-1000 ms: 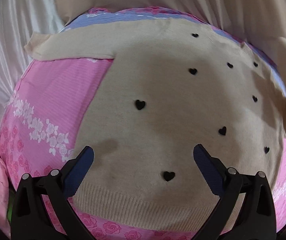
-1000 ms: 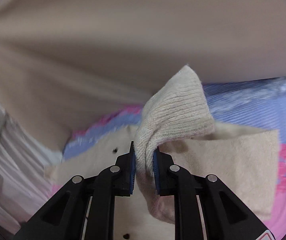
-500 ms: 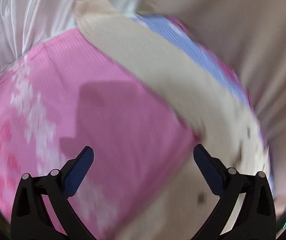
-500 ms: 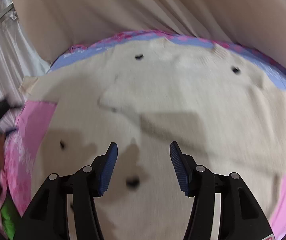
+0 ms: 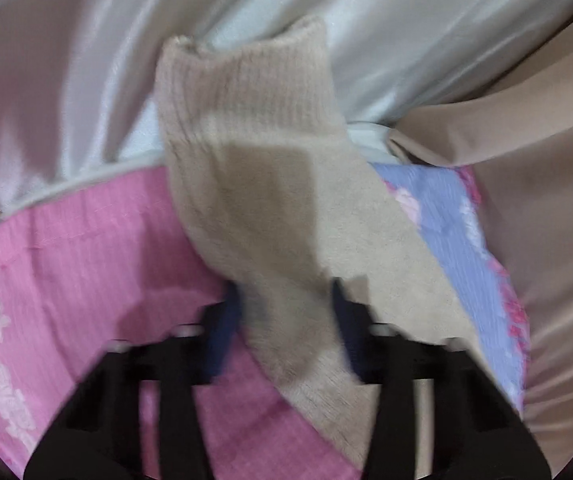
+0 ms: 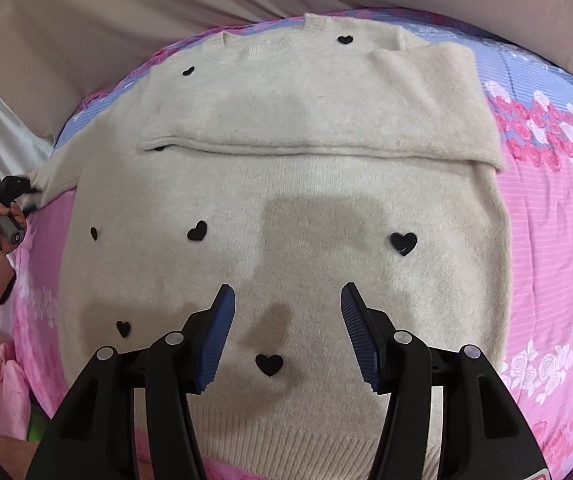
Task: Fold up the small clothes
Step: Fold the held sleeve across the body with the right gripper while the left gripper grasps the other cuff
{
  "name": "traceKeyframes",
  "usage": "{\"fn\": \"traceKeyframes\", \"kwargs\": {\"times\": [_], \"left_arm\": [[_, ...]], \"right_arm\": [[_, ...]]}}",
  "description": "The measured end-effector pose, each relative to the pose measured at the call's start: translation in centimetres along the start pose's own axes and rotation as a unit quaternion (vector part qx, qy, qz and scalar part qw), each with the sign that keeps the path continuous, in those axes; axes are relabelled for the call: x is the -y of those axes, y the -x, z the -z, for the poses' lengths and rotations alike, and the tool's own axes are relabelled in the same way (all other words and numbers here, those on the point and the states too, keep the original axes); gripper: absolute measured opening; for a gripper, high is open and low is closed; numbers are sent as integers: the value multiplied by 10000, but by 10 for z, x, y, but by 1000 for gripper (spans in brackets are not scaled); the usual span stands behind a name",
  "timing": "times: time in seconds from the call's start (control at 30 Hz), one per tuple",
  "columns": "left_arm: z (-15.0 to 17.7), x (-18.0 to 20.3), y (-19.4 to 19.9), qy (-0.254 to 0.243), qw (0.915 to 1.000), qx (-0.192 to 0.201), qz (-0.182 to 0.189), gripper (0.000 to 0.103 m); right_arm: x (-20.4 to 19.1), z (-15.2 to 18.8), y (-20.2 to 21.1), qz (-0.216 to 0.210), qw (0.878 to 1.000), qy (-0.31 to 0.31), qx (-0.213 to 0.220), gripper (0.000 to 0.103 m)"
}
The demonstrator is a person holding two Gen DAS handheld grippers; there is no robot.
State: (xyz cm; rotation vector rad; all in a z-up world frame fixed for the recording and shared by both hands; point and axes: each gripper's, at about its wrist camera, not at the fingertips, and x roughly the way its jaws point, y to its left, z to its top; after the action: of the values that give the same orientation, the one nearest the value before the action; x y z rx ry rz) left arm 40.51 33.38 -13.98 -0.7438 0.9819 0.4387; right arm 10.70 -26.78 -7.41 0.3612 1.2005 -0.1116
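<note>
Beige sweater [image 6: 286, 200], seven black hearts [image 6: 197, 230]

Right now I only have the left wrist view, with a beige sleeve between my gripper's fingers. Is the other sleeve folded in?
Observer: Yes. The folded sleeve lies flat across the chest of the sweater.
Operator: Is the right gripper holding anything?
Observer: No. The right gripper is open above the sweater's lower body, with nothing between its fingers.
Operator: Where on the sleeve is my gripper?
Observer: The left gripper is at the very end of the outstretched sleeve, which points sideways over the pink bedsheet. I cannot tell whether it has closed.
</note>
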Motion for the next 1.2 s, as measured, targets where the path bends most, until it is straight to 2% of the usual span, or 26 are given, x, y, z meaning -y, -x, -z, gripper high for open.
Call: {"fn": "traceKeyframes", "kwargs": {"times": [0.03,0.07,0.13,0.2,0.3,0.4,0.43,0.47,0.5,0.53,0.57,0.63,0.73,0.8,0.83,0.9,0.97,1.07,1.2], "left_arm": [[0,5,5,-3,9997,53,236,8],[3,10,15,-61,9994,203,283,7],[11,42,46,-579,9952,659,427,7],[23,78,79,-1123,9869,934,684,7],[64,141,138,-1959,9640,1074,1443,7],[131,206,195,-2913,9239,1130,2210,7],[162,229,215,-3256,9049,1113,2504,7],[191,246,229,-3542,8875,1023,2767,7],[215,254,239,-3725,8761,937,2914,7],[251,273,246,-3978,8593,723,3132,8],[278,284,248,-4154,8482,555,3240,8],[328,304,241,-4439,8336,177,3282,8],[398,327,206,-4637,8289,-486,3091,8],[434,335,179,-4768,8306,-826,2755,8],[450,332,169,-4863,8268,-971,2655,9],[479,329,151,-5118,8230,-897,2297,9],[497,318,151,-5170,8229,-872,2189,9],[493,306,161,-4929,8344,-853,2313,8],[442,309,180,-4352,8613,-594,2555,8]], "right_arm": [[0,-1,1,-2,10000,0,19,57],[0,-2,1,13,10000,1,34,58],[4,-3,2,0,9999,-58,98,58],[8,-4,2,-39,9999,-115,106,58],[14,-7,4,-87,9996,-201,176,58],[26,-8,8,-150,9987,-358,335,58],[32,-8,10,-162,9982,-428,388,58],[36,-8,12,-166,9977,-491,437,58],[44,-7,15,-173,9969,-585,501,58],[49,-6,17,-176,9962,-663,543,58],[55,-5,19,-174,9953,-750,581,58],[71,0,23,-156,9934,-932,642,58],[93,7,26,-141,9909,-1153,687,58],[108,9,28,-88,9889,-1286,733,58],[116,10,30,-83,9876,-1376,754,58],[130,11,31,-96,9850,-1541,774,58],[140,9,34,-170,9835,-1607,811,58],[144,-10,41,-98,9848,-1409,1012,58],[124,-47,31,337,9920,-591,1060,58]]}}
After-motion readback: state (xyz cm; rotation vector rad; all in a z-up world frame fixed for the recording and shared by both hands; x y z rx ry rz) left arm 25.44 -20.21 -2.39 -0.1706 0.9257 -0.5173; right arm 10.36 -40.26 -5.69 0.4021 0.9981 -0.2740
